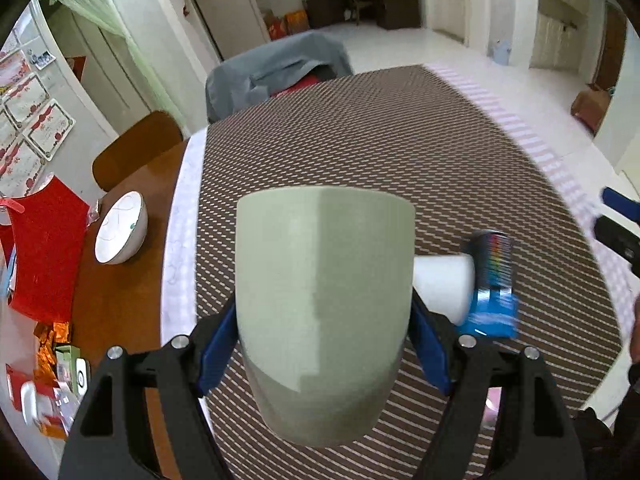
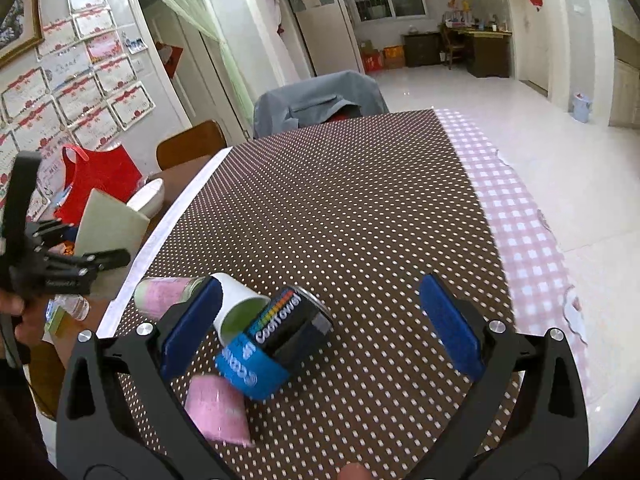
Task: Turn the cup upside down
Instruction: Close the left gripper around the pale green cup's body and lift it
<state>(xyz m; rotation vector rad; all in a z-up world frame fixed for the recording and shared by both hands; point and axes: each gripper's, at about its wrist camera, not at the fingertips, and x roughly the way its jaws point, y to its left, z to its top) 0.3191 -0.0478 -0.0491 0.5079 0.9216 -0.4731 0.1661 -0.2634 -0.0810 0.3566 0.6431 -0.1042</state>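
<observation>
My left gripper [image 1: 322,344] is shut on a pale green cup [image 1: 320,312] and holds it above the brown dotted mat [image 1: 360,152]; its wide end points away from the camera. The same cup [image 2: 110,226] shows at the left of the right wrist view, held by the left gripper [image 2: 100,258]. My right gripper [image 2: 324,330] is open and empty, low over the mat. A white cup with a green inside [image 2: 240,306] lies on its side by its left finger.
A blue and black CoolTowel can [image 2: 280,336] lies on the mat, also in the left wrist view [image 1: 494,284]. A pink cup [image 2: 218,410] and a pink-filled jar [image 2: 164,294] lie nearby. A white bowl [image 1: 120,232] and red bag [image 1: 44,248] sit on the wooden table at left.
</observation>
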